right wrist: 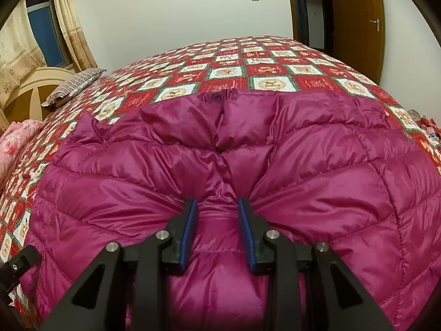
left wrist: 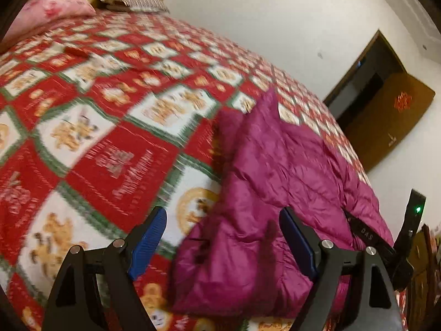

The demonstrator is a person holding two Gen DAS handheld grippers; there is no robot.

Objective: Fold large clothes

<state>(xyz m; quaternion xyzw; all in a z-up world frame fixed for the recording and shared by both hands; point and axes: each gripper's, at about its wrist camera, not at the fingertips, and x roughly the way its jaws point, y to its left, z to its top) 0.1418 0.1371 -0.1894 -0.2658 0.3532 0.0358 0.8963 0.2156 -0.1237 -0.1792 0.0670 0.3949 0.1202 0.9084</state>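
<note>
Magenta puffer jacket (right wrist: 275,165) lies spread on the bed (right wrist: 248,66), over a red/white/green checked bedspread. Right gripper (right wrist: 217,215) pinches a bunched ridge of jacket fabric btwn its blue pads, w/ creases pulling toward them. Left gripper (left wrist: 223,237) spread wide above the jacket's folded edge and the bedspread, nothing held; view blurred. Striped pillow (right wrist: 74,85) near the headboard. No containers in view.

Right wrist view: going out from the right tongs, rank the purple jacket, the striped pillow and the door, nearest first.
1. Purple jacket: pinched in the right tongs.
2. Striped pillow: far left, at the head of the bed.
3. Door: top right, beyond the bed's far edge.
</note>
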